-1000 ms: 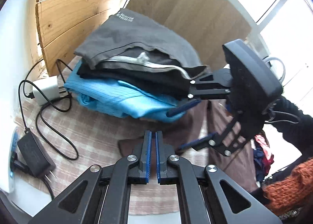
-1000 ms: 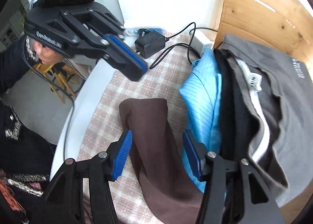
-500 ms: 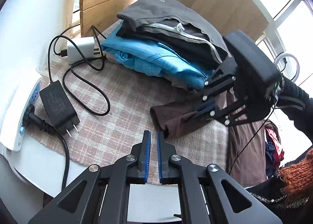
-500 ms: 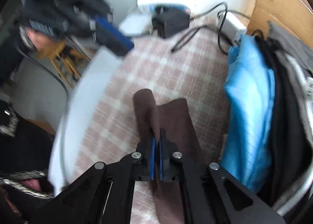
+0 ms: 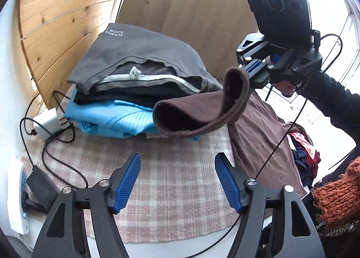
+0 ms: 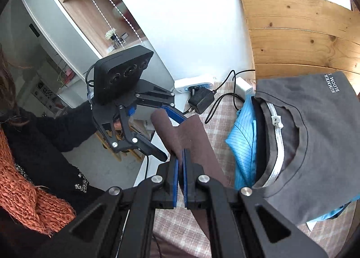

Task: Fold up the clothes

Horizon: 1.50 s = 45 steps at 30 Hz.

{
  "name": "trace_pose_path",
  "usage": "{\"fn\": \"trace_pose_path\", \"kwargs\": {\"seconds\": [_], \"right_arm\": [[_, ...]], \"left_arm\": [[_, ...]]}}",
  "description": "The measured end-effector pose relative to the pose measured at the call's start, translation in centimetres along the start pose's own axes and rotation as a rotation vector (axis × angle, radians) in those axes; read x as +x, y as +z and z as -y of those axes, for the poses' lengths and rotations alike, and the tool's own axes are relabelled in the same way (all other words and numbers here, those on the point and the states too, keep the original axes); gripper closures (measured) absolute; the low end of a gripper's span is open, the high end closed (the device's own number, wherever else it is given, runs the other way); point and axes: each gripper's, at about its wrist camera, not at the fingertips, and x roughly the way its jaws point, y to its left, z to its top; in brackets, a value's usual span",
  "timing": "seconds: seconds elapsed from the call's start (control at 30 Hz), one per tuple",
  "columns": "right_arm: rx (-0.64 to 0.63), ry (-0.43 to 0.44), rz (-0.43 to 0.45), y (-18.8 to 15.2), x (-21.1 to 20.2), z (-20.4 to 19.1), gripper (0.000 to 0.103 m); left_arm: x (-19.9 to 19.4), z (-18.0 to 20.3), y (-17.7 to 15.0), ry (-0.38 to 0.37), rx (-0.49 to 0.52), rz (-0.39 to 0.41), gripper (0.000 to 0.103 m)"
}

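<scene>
My right gripper (image 6: 180, 156) is shut on an edge of the brown garment (image 5: 198, 109) and holds it lifted above the checked tablecloth (image 5: 171, 181). In the left wrist view the right gripper (image 5: 249, 71) is at upper right, and the cloth curls and droops from it towards the table edge. My left gripper (image 5: 177, 161) hangs lower in front, its jaws opening with nothing between them. Behind stands a folded stack with a grey T-shirt (image 5: 144, 55) on top and a blue shirt (image 5: 112, 116) at the bottom.
At the left lie a white power strip (image 5: 16, 201), a black adapter (image 5: 41, 187), a white charger (image 5: 46, 123) and looping cables. A wooden board (image 5: 56, 21) leans behind the stack. Loose clothes (image 5: 303, 154) sit beyond the right table edge, next to the person's dark sleeve.
The right gripper's jaws closed on the brown garment and raised it off the table. The left gripper's jaws went from shut to wide apart.
</scene>
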Motion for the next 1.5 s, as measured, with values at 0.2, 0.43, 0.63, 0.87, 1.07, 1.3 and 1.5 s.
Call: {"fn": "trace_pose_path", "kwargs": {"seconds": [0.2,0.43,0.63,0.87,1.07,1.3,1.5], "right_arm": [[-0.023,-0.067,-0.014,-0.1,0.7,-0.6,0.100],[-0.051,-0.071,-0.004,-0.6,0.3,-1.0,0.099],[-0.026,0.045,-0.059,-0.5,0.3,-1.3,0.066],[-0.031,0.041,-0.058,0.9,1.1,-0.7,0.066],[-0.067,0.060,-0.121,0.9,3.6,-1.5,0.066],[-0.128,0.036,-0.103,0.6,3.7,-2.6,0.074],[-0.090,0.061,-0.085,0.7,2.4,-1.8,0.091]], "left_arm": [[0.4,1.4,2.8,-0.064,0.010,0.025,0.041],[0.2,1.5,2.4,-0.002,0.006,-0.010,0.083],[0.0,2.9,1.1,0.054,0.047,-0.014,0.090],[-0.3,3.9,0.3,0.055,0.065,-0.015,0.090],[-1.4,4.4,0.6,0.038,0.067,0.013,0.092],[-1.8,4.5,0.5,0.043,0.060,0.013,0.094],[-2.0,4.7,-0.1,0.038,0.069,0.016,0.091]]}}
